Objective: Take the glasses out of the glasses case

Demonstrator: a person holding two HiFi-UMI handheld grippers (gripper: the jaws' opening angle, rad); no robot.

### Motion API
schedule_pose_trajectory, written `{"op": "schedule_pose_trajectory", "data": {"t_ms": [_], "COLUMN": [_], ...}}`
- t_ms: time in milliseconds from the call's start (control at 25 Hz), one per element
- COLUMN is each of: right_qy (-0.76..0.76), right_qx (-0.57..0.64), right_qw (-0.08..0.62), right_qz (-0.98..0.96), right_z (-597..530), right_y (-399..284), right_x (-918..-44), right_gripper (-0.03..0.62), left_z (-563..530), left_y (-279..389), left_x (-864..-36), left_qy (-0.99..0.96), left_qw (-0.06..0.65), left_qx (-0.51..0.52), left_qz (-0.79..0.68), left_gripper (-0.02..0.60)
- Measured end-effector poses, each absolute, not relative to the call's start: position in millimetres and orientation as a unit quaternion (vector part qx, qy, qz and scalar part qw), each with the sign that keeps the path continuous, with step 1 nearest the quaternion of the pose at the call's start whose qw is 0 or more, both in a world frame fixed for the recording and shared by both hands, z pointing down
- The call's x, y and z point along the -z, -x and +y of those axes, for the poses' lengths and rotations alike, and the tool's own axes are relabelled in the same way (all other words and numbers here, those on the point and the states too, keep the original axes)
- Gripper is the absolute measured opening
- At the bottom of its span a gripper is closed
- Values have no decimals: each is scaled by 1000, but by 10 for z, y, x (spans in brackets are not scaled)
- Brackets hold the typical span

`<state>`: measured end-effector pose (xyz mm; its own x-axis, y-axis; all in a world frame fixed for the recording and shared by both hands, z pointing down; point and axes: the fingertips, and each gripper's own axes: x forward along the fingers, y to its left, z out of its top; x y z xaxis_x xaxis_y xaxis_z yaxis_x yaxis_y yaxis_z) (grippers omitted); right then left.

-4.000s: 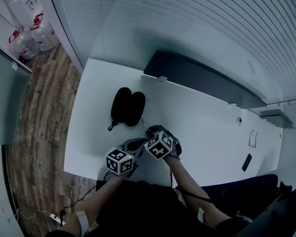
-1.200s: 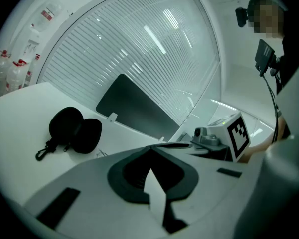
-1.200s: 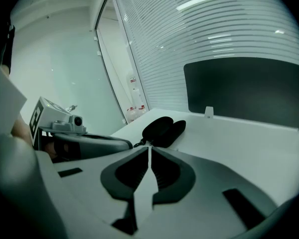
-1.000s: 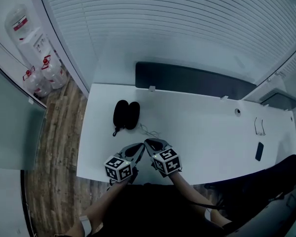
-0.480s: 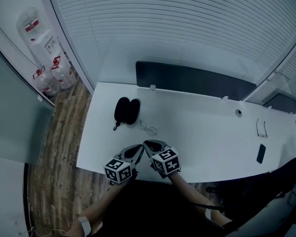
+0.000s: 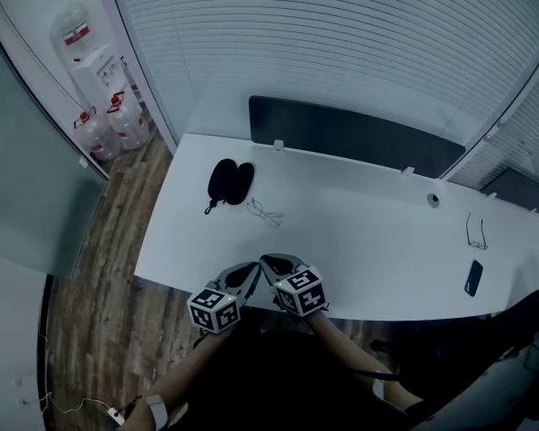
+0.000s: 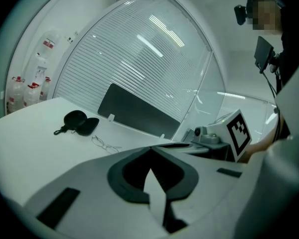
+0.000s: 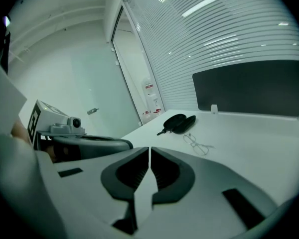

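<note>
The black glasses case [image 6: 229, 180] lies open on the white desk [image 6: 368, 241], towards its far left. The thin-framed glasses [image 6: 265, 211] rest on the desk just beside the case, outside it. My left gripper [image 6: 250, 270] and right gripper [image 6: 271, 262] are side by side at the desk's near edge, well short of the glasses. Both are shut with nothing in them. The left gripper view shows the case [image 7: 79, 122] and glasses [image 7: 105, 144] beyond the left gripper [image 7: 150, 148]. The right gripper view shows the case [image 8: 178, 123] and glasses [image 8: 198, 144] past the right gripper [image 8: 149, 148].
A dark partition panel [image 6: 350, 137] stands along the desk's back edge, with slatted blinds behind it. A second pair of glasses [image 6: 474, 232] and a dark phone [image 6: 472, 277] lie at the far right. Water bottles [image 6: 103, 119] stand on the wooden floor to the left.
Four seconds ago both grippers were over the desk near the glasses; they have drawn back to the near edge. Over the last second only the head view has shifted.
</note>
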<state>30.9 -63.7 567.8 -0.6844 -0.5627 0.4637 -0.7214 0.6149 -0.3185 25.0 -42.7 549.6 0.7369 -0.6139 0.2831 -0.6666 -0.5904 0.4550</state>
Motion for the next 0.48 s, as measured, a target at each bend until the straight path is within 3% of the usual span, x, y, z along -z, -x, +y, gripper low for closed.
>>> {"op": "schedule_pose_trajectory", "data": {"t_ms": [480], "right_qy": [-318], "right_qx": [-246], "right_qw": [160], "right_qz": [-901], "right_z": [16], "right_y": [-445], "right_x": [-5722], "right_gripper": [26], "left_z": [213], "left_y": [-416], "left_x": [-5509], "left_qy": [-880], "left_qw": [264], "left_qx": [-45], "left_qz": [-392], "left_gripper": [6]}}
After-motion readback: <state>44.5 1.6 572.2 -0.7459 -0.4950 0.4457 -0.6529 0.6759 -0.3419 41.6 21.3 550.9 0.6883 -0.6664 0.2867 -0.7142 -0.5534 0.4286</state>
